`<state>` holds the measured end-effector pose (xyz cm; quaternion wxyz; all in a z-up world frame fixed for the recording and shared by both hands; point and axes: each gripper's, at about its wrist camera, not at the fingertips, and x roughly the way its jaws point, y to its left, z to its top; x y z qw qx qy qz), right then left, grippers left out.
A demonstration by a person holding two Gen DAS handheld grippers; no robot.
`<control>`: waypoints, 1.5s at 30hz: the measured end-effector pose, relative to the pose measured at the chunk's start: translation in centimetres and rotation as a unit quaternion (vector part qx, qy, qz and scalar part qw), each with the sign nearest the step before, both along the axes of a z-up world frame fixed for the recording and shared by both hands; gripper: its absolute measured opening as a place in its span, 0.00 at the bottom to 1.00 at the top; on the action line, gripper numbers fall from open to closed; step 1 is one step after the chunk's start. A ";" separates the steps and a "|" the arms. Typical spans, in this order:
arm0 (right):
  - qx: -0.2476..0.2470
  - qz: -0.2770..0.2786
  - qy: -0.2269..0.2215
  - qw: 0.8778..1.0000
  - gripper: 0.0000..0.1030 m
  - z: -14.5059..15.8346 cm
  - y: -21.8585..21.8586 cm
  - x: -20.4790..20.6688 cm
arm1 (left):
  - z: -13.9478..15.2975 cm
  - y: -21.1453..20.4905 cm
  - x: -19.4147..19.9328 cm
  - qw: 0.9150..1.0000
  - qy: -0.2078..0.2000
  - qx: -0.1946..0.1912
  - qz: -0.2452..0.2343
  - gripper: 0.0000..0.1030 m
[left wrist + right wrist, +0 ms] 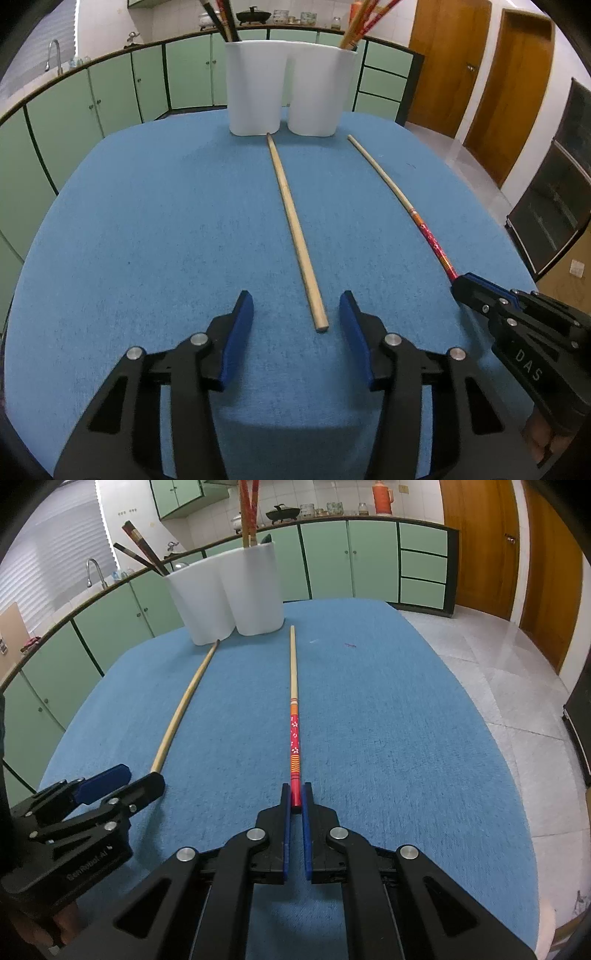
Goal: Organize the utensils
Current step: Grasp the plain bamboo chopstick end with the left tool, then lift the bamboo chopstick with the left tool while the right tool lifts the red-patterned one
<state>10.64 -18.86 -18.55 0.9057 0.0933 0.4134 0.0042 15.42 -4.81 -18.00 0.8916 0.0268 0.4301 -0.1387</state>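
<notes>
Two chopsticks lie lengthwise on the blue table [147, 221] ahead of me. My left gripper [296, 310] has its jaws spread wide, the near end of the plain wooden chopstick [291, 221] lying between them, untouched. To its right, my right gripper [296, 797] is clamped on the red butt of the patterned chopstick [294, 716]. Straight ahead, beyond both tips, stands the white double holder [288, 88], with other chopsticks upright in it.

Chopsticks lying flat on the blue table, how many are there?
2: a plain wooden chopstick between the open left gripper fingers, and a red-patterned chopstick clamped by the right gripper.
</notes>
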 end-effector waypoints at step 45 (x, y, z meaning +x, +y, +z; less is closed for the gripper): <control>-0.034 0.025 -0.087 0.995 0.05 7.5 -1.1 -3.3 | 7.1 0.6 -3.1 0.996 -0.088 0.028 -0.010 0.06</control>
